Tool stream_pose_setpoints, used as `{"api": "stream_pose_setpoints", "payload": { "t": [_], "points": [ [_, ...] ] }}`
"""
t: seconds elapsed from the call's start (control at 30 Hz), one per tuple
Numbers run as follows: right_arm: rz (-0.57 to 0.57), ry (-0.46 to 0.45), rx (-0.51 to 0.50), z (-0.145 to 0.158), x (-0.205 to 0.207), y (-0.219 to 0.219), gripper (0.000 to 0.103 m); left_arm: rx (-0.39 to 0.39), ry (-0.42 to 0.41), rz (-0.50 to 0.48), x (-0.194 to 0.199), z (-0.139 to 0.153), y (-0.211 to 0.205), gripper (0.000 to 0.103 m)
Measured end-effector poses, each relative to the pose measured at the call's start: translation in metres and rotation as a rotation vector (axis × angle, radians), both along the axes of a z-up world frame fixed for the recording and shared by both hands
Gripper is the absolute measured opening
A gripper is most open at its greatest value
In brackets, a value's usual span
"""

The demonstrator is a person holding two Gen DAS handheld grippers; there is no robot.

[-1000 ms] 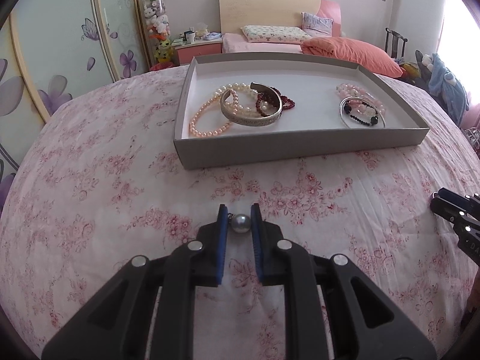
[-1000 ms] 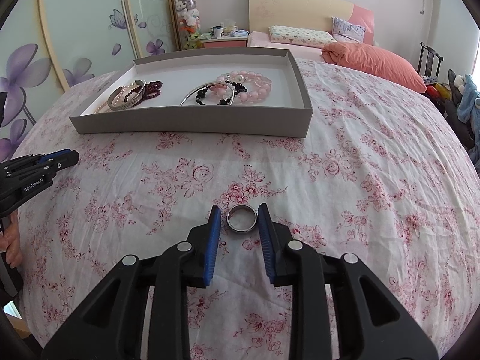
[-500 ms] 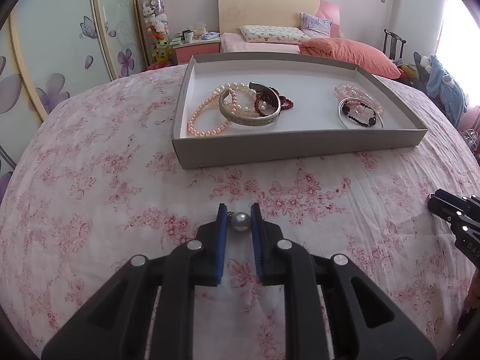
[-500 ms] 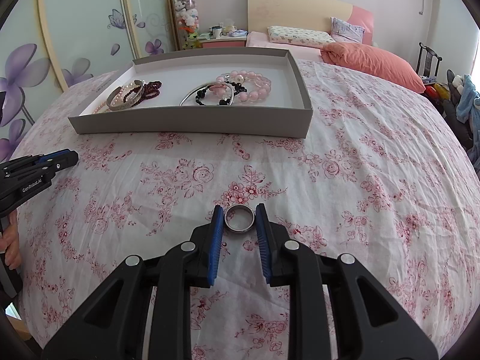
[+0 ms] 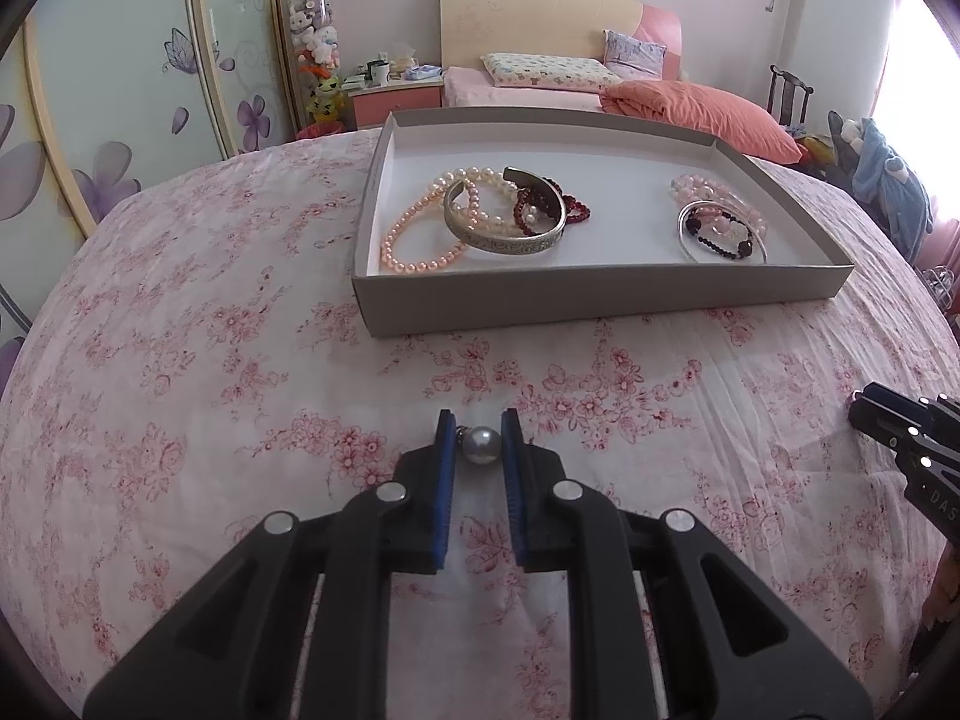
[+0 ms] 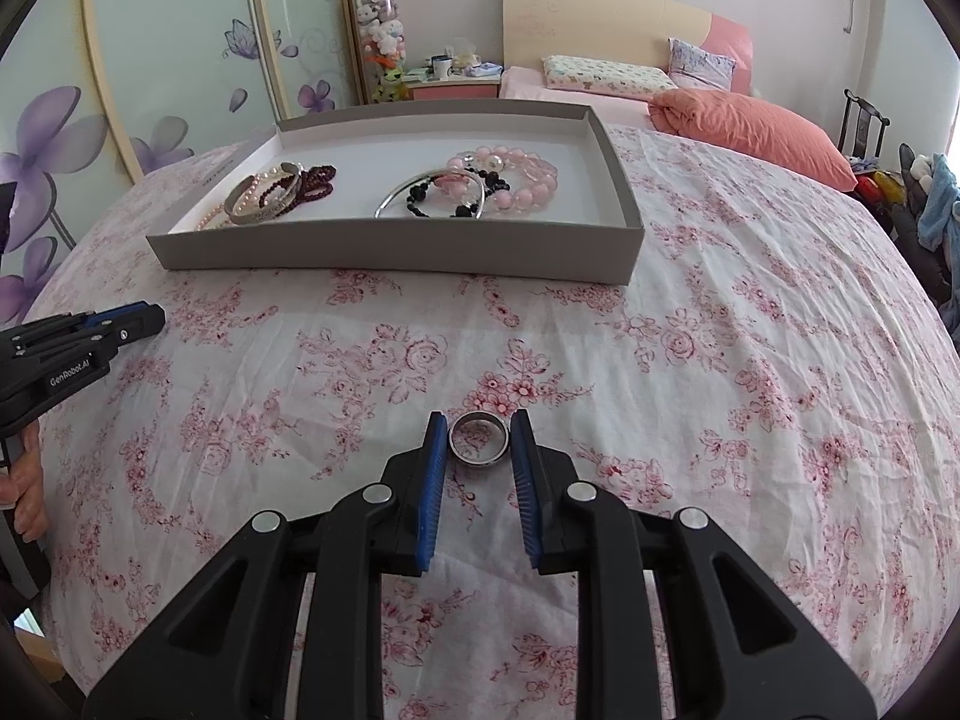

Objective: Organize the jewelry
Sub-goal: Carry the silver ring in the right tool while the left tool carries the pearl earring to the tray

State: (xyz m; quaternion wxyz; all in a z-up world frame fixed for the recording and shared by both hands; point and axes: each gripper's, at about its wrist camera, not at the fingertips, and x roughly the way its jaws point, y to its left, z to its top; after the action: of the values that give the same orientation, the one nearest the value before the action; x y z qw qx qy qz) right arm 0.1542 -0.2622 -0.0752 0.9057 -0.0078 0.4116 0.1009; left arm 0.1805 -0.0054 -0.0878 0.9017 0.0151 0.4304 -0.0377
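My left gripper (image 5: 478,443) is shut on a grey pearl pendant (image 5: 481,445), held just above the floral bedspread. My right gripper (image 6: 478,443) is shut on a silver ring (image 6: 478,447), also low over the bedspread. A grey tray (image 5: 594,301) with a white floor lies ahead in the left wrist view; it also shows in the right wrist view (image 6: 390,252). It holds a pink pearl necklace (image 5: 414,240), a silver bangle (image 5: 507,232), dark red beads (image 5: 549,201), a thin silver bangle with black beads (image 5: 723,237) and a pink bead bracelet (image 6: 516,180).
The other gripper shows at the right edge of the left wrist view (image 5: 912,444) and at the left edge of the right wrist view (image 6: 78,342). Pillows (image 5: 696,111) lie beyond the tray. A wardrobe with flower doors (image 6: 180,60) stands at the left.
The right gripper's jaws have closed onto the silver ring. The left gripper keeps hold of the pearl and has come slightly nearer the tray.
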Motion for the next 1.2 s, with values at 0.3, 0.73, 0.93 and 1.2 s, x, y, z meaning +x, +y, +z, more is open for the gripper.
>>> {"api": "stream_pose_setpoints", "payload": {
  "t": [0.3, 0.73, 0.93, 1.2],
  "points": [
    [-0.013, -0.261, 0.055, 0.053, -0.009, 0.006, 0.023, -0.047, -0.164, 0.023, -0.017, 0.039, 0.01, 0.016],
    [-0.008, -0.56, 0.126, 0.107, -0.002, 0.012, 0.023, -0.014, -0.496, 0.005, -0.024, 0.105, -0.022, 0.016],
    [-0.01, -0.565, 0.146, 0.104, 0.02, 0.01, 0.023, -0.016, -0.518, -0.007, -0.01, 0.108, -0.031, 0.016],
    [-0.004, -0.532, 0.155, 0.093, 0.052, 0.016, 0.023, -0.04, -0.503, -0.025, 0.021, 0.098, -0.039, 0.016]
  ]
}}
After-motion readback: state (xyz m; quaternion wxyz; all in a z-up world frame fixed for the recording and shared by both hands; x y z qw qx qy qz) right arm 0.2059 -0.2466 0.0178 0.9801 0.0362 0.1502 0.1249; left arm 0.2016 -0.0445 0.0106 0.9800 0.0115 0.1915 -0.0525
